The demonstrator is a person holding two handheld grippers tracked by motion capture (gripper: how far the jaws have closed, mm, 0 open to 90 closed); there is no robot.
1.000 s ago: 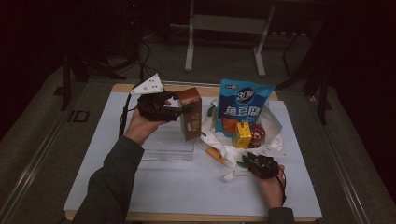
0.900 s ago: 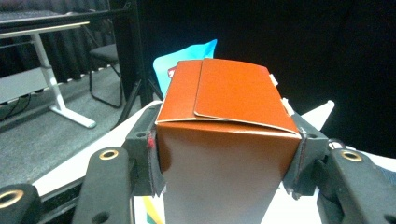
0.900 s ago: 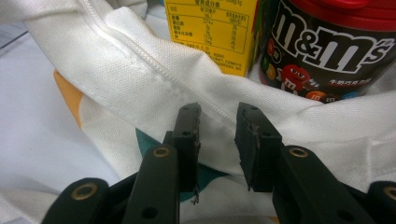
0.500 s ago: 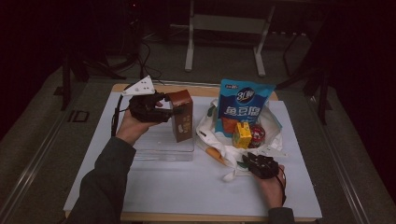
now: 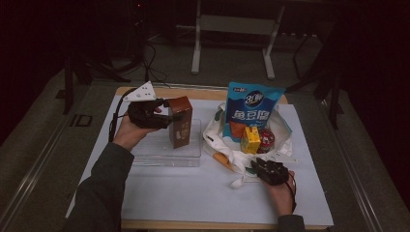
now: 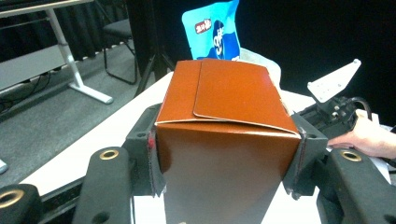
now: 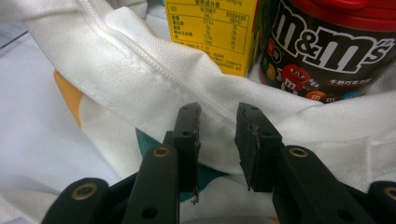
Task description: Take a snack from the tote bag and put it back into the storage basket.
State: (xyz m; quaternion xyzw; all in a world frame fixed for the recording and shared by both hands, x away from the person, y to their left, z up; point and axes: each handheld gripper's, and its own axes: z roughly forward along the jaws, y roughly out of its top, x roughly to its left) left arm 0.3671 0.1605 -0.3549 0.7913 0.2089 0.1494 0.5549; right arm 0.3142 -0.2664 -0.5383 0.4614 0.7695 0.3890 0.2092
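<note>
At nine o'clock on the table the left gripper [image 5: 164, 116] clamps a brown carton [image 5: 180, 121] across its narrow width, both pads pressed flat against its side walls near the folded top. The carton stands upright, long axis vertical, its base inside or just above the clear plastic tray [image 5: 167, 157]; whether it touches the tray floor cannot be told. Apart from the carton, the tray looks bare. From these jaws the white cloth bag [image 5: 217, 133] lies toward three o'clock, just beside the tray, so the left hand is the nearer one for any transfer between tray and bag, and the carton would travel sideways while kept upright.

Inside the bag, at the centre right, a tall blue snack pouch [image 5: 251, 108] stands at the back, a yellow drink box [image 5: 250, 141] in front of it, and a dark M&M's tub [image 5: 266, 139] with a red lid touching the box's right side.

At five o'clock the right gripper [image 5: 256, 166] sits at the bag's near rim, its jaws parted a little with the white fabric hem [image 7: 205, 100] lying just ahead of the tips, nothing pinched between them
</note>
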